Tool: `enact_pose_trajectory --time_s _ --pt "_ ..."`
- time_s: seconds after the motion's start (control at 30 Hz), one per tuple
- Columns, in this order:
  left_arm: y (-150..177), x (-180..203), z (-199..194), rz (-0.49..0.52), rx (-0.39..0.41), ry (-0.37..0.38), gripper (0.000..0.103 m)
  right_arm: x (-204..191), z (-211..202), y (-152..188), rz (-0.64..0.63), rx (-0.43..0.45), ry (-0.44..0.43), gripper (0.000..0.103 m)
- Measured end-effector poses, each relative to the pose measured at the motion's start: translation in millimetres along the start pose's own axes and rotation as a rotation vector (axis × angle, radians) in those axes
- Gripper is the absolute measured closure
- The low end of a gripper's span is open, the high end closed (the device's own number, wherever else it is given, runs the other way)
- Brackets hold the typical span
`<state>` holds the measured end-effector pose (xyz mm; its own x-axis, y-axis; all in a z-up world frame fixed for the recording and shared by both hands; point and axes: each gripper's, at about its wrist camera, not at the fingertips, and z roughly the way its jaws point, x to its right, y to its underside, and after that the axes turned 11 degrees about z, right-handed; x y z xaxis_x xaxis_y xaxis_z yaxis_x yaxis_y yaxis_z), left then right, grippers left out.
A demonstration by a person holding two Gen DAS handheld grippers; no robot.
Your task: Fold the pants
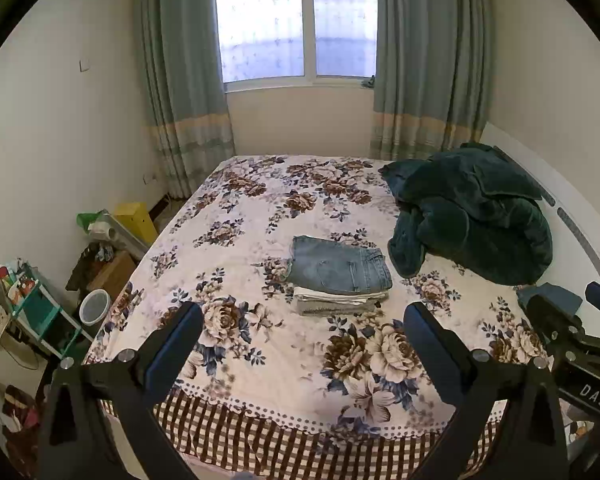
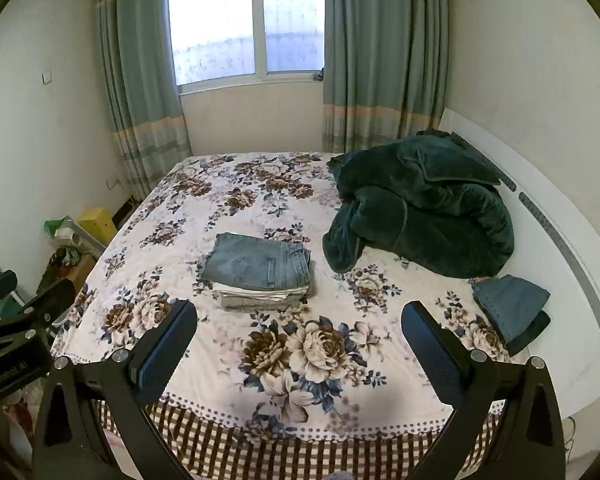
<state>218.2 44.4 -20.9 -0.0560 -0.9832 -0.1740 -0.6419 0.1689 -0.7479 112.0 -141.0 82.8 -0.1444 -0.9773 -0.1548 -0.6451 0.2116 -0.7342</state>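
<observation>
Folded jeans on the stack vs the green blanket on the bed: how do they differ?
The folded jeans are light blue denim; the green blanket is dark and plush. The jeans are a flat, squared fold; the blanket is a crumpled heap. The jeans sit on a stack of folded clothes mid-bed; the blanket lies on the bedspread by the headboard. Neither gripper touches either.

The left hand-held gripper (image 1: 302, 344) hangs with its two fingers spread wide apart and nothing between the blue pads (image 1: 172, 346). The right hand-held gripper (image 2: 298, 342) is spread just as wide and grips nothing. They are held side by side at about the same height, each showing at the edge of the other's view.
</observation>
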Motion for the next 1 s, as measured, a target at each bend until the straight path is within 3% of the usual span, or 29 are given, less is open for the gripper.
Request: enact_pose_trajectory --time_s 1.0 --pt "-5 -16 -14 -0.010 0.020 -0.016 0.000 -24 3 -16 -0.005 0.004 -0.027 0.000"
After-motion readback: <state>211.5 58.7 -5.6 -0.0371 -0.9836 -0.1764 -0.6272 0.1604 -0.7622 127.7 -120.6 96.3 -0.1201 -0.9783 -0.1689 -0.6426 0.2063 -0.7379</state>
